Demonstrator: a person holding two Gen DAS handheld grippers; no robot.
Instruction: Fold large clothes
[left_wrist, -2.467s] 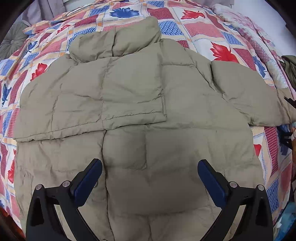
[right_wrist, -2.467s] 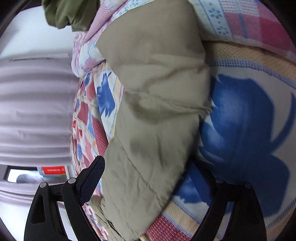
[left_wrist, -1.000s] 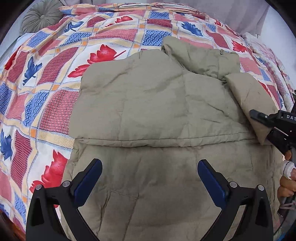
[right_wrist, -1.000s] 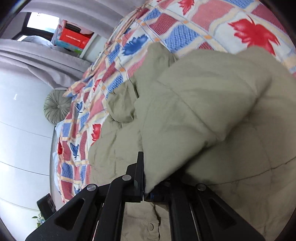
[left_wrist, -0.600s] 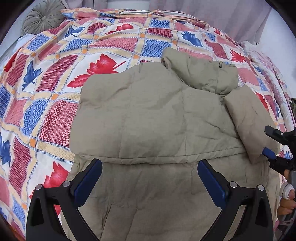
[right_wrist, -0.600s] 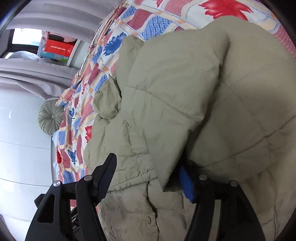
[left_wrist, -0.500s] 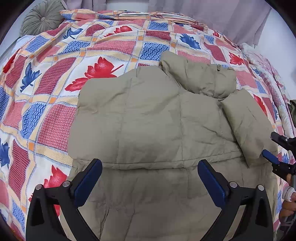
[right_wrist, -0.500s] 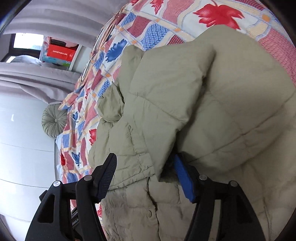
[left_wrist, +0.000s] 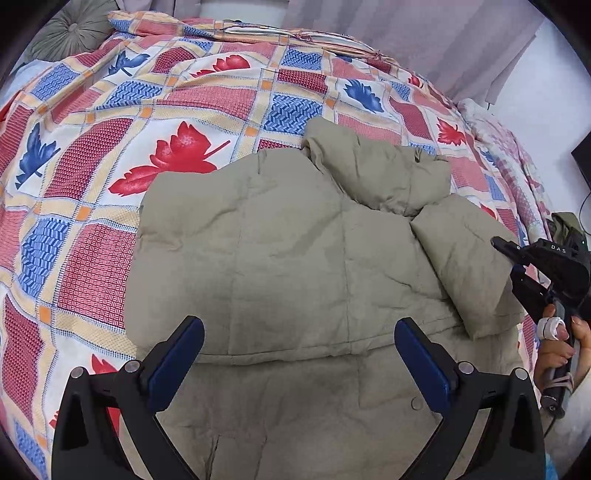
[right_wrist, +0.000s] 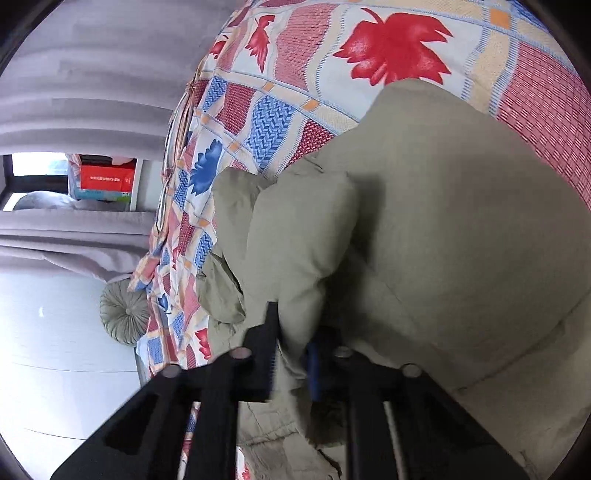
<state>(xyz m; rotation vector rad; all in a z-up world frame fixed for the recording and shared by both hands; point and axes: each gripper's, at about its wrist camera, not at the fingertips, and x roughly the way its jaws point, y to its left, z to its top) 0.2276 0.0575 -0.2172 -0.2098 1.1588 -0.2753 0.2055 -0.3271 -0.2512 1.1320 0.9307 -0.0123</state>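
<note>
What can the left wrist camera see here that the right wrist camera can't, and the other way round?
Only the left wrist view shows the whole jacket spread flat, the open left gripper above it, and the person's hand.

Only the right wrist view shows the right gripper pinching the sleeve close up, plus a red box by the window.

Both show the jacket, the patterned bedspread and the round cushion.

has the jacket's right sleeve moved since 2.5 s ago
Yes. The sleeve lay spread out on the bedspread beside the jacket; now it is folded inward across the jacket's body, right tongs shut on it.
</note>
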